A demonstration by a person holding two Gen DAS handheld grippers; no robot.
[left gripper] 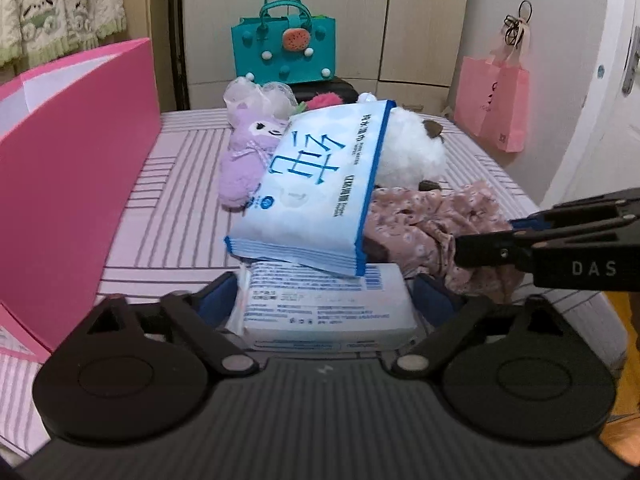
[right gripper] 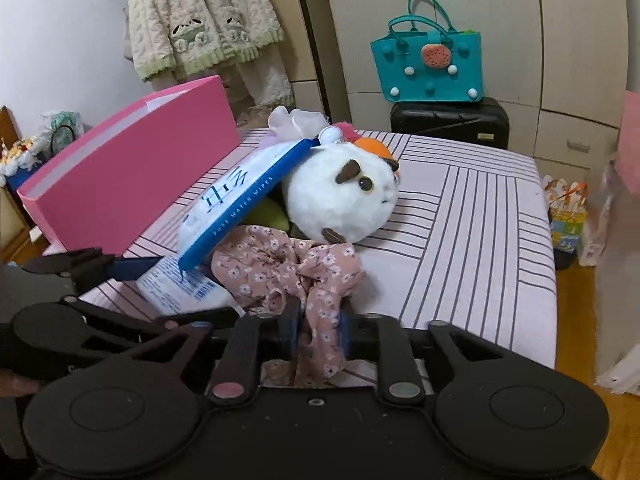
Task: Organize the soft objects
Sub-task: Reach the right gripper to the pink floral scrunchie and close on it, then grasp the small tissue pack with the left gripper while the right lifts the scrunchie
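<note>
My right claw [right gripper: 316,332] is closed narrow on the pink floral cloth [right gripper: 288,268], and the fabric is pinched between its blue pads at the near edge of the bed [right gripper: 480,240]. The cloth lies crumpled just in front of the white plush toy [right gripper: 344,196] and touches it. My left claw [left gripper: 324,300] stands wide around the flat wipes pack [left gripper: 324,312], which lies on the bed just left of the cloth; I cannot tell if the pads really press it. A second wipes pack [left gripper: 316,188] leans tilted over the flat one, with its top edge resting against the white plush toy. Left of this tilted pack lies a purple plush toy [left gripper: 248,156], touching it. Farther left of the cloth an open pink box [left gripper: 76,168] stands on the bed. Behind the plush toys, beyond the bed, a teal bag [right gripper: 428,64] sits on a black suitcase [right gripper: 448,124]. A pink shopping bag [left gripper: 496,100] hangs at the wall to the right.
</note>
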